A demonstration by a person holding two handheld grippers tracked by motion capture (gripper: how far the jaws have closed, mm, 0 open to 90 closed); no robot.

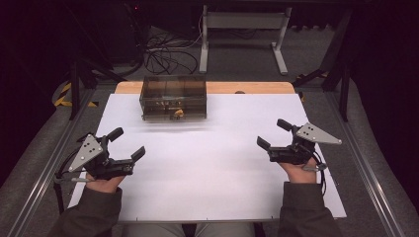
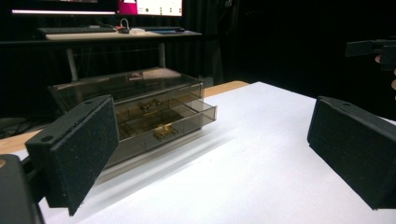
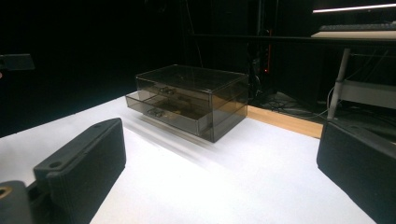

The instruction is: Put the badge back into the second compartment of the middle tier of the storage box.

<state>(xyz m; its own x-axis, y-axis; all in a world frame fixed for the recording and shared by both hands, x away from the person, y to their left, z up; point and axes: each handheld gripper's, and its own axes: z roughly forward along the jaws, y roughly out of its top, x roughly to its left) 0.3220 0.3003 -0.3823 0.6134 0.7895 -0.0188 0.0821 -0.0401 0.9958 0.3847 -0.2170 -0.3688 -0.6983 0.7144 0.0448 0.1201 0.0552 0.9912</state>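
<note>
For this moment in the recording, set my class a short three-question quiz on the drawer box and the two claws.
1. True or false: the left claw is shut on the drawer box.
2. The lower drawer is: A pushed flush, B pulled slightly out, C lying on the table.
3. What state is the right claw in?

Key: 1 false, it is open and apart from the box. 2 B. 3 open, holding nothing.
</note>
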